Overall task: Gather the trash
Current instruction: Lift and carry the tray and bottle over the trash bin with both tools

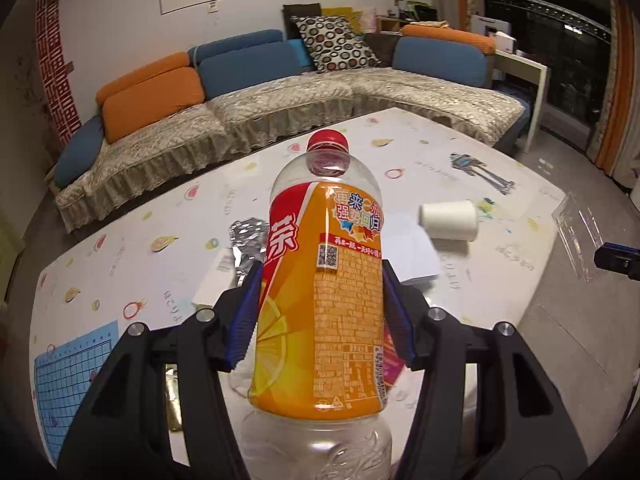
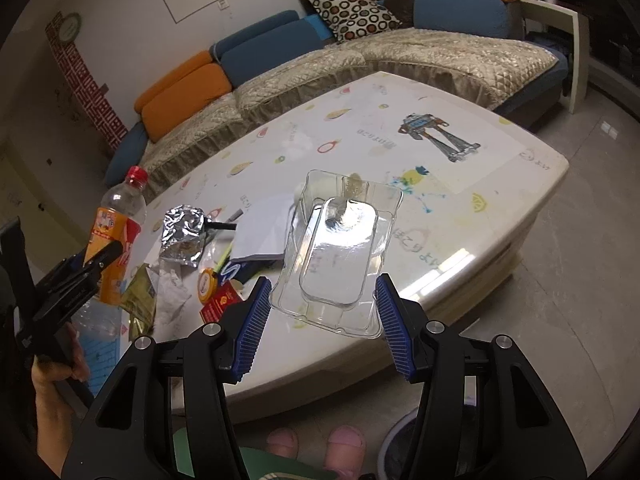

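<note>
The left gripper (image 1: 320, 276) is clamped on an empty plastic tea bottle (image 1: 324, 280), its blue ribbed pads pressing the orange label from both sides. The bottle is tilted away from the camera, red cap (image 1: 327, 141) farthest off, clear base nearest, and it is lifted off the tabletop (image 1: 460, 152). From the right wrist view the same bottle (image 2: 116, 232) shows at the left, gripped by the left gripper (image 2: 94, 258), with a hand (image 2: 56, 376) below on its handle.

The right gripper (image 2: 320, 300) carries a clear plastic tray (image 2: 336, 252) between its blue pads; the tray's near corners meet the pads on both sides and it hangs above the tabletop's (image 2: 500, 216) near edge.

On the tabletop, toward its left end, lies the remaining trash: a crumpled foil wrapper (image 2: 182, 232), a sheet of white paper (image 2: 264, 228), a gold-green packet (image 2: 140, 292), a round orange-rimmed lid (image 2: 208, 284) and a red carton (image 2: 220, 304), all close together in one heap. A white paper cup (image 1: 448, 220) lies on its side beside the paper, nearer the tabletop's right end. A robot drawing (image 2: 436, 132) marks the far right corner.

Beyond the far edge runs a sofa (image 2: 400, 60) with orange and blue cushions. Below the near edge, pink slippers (image 2: 316, 444) stand on the floor.
</note>
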